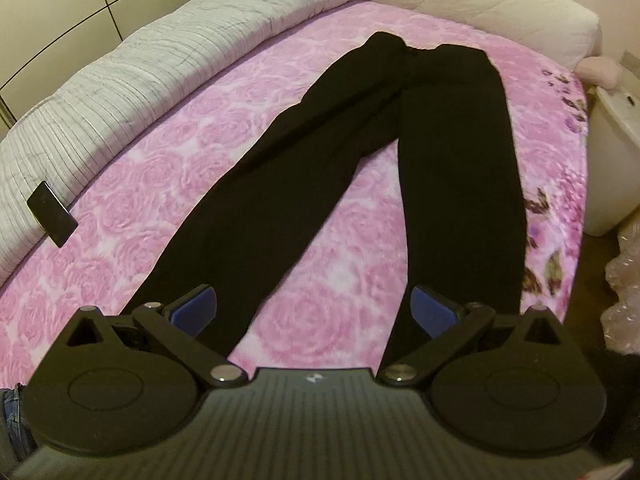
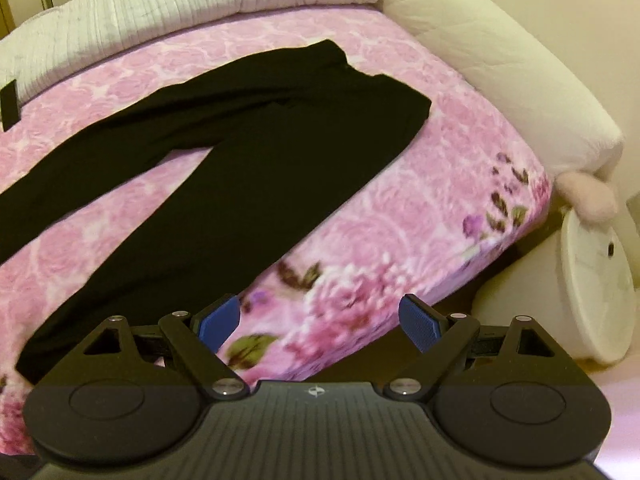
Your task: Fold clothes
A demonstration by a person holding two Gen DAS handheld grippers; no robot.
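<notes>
Both tongs stood wide and held nothing: the left gripper hung over the gap between the two ankle ends, its blue pads clear of cloth; the right gripper hovered at the bed's edge, the near hem just off toward its nine o'clock. The black trousers lay flat and full length on the pink rose bedspread, legs spread in a narrow V, waistband far up at twelve o'clock near the cream bolster; a striped grey duvet ran along the ten o'clock side, with a dark phone resting at its edge. No fold was visible, so I judged the task barely begun; laying one leg over the other, then folding lengthwise, all remained to do.
</notes>
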